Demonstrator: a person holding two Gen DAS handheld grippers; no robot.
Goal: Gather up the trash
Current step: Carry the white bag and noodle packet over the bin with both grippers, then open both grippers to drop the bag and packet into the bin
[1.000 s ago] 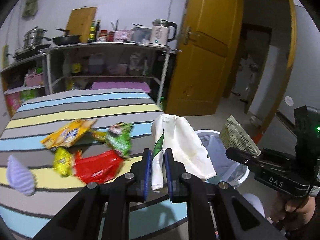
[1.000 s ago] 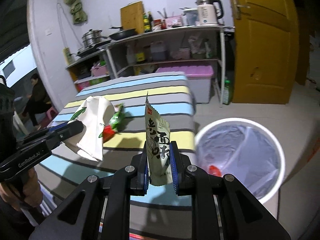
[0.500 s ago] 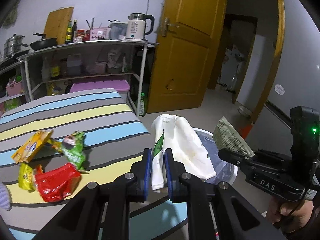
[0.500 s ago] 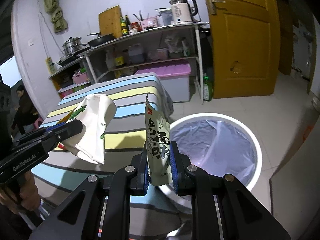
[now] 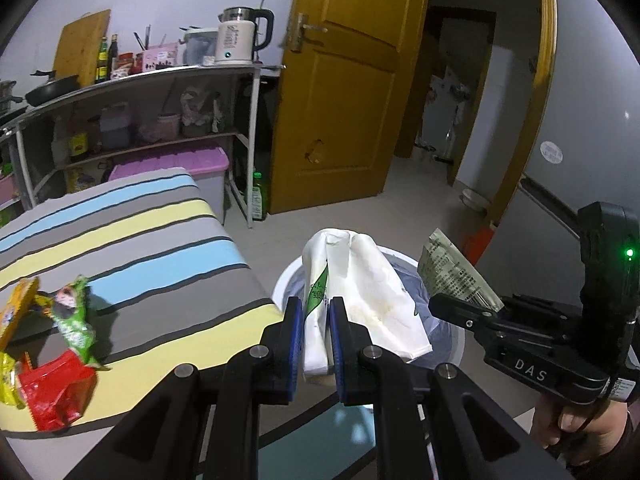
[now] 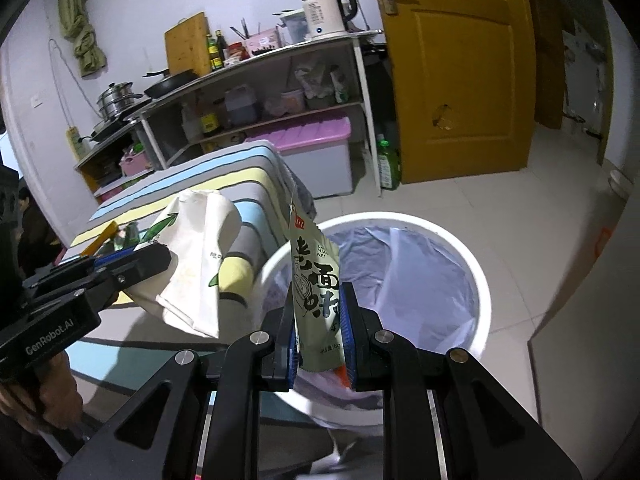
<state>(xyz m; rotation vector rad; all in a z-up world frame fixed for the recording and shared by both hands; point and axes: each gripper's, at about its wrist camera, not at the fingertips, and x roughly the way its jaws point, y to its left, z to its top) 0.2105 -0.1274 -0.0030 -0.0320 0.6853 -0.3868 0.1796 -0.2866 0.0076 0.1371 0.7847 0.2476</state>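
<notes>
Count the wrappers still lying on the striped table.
4 visible, clustered at the striped table's left edge: an orange wrapper, a green wrapper, a yellow wrapper and a red wrapper. More may lie beyond the frame edge.

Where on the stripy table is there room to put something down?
The striped tablecloth lies bare from the green wrapper back to its far edge. The near left corner is crowded: the green, orange and red wrappers bunch together.

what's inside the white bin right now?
The white bin holds a bluish-grey plastic liner. A small red-orange scrap shows low inside. The noodle packet in the right claw covers the near part, so anything else there is hidden.
</notes>
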